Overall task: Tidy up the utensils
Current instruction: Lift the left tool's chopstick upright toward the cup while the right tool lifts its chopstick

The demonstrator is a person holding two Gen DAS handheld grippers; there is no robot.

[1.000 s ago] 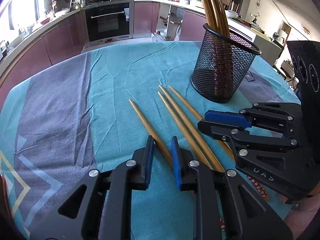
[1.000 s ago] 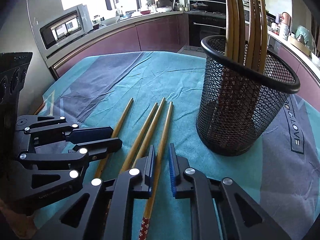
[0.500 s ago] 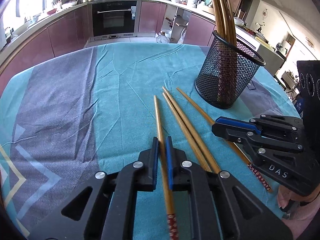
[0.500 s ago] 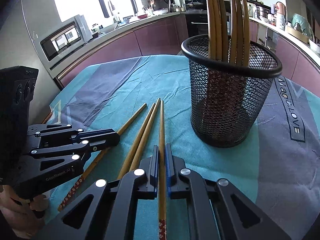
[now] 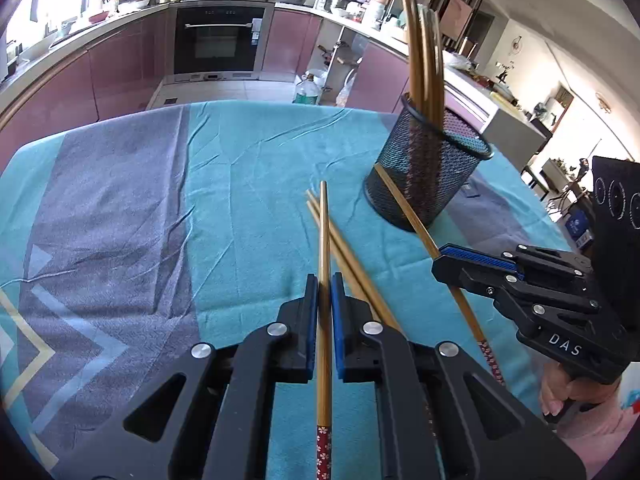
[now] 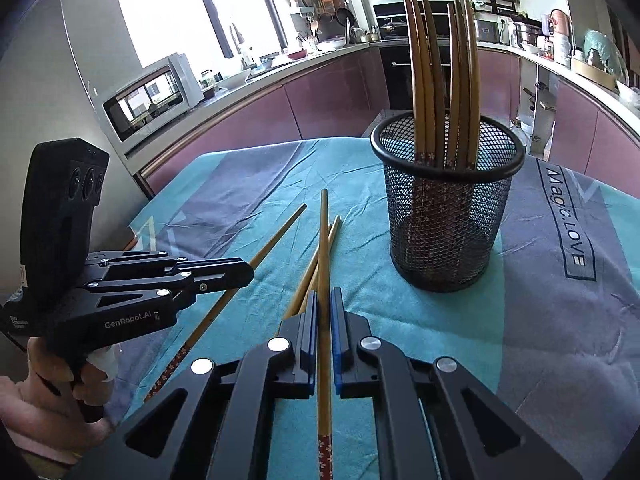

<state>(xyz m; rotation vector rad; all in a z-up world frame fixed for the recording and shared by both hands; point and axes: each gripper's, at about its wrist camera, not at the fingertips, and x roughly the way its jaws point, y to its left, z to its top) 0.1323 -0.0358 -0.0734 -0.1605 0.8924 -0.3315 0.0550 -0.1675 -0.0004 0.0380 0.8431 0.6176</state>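
My left gripper (image 5: 324,280) is shut on a bamboo chopstick (image 5: 324,232), held above the cloth with its patterned red end toward me. My right gripper (image 6: 324,294) is shut the same way on a second chopstick (image 6: 323,240). Each gripper shows in the other's view: the right gripper (image 5: 438,263) and the left gripper (image 6: 248,270), each with its stick slanting through the jaws. Two loose chopsticks (image 5: 349,257) (image 6: 310,280) lie side by side on the cloth between them. A black mesh cup (image 5: 424,184) (image 6: 444,216) stands beyond, upright, with several chopsticks in it.
A teal and grey tablecloth (image 5: 160,220) covers the round table, creased in places. Behind it run purple kitchen cabinets, an oven (image 5: 218,40) and a microwave (image 6: 152,96). A person's hand (image 6: 52,384) holds the left gripper's handle.
Both grippers went from open around chopsticks lying on the cloth to shut on them. Each stick now stands lifted off the cloth, and the right gripper has risen a little toward the cup.
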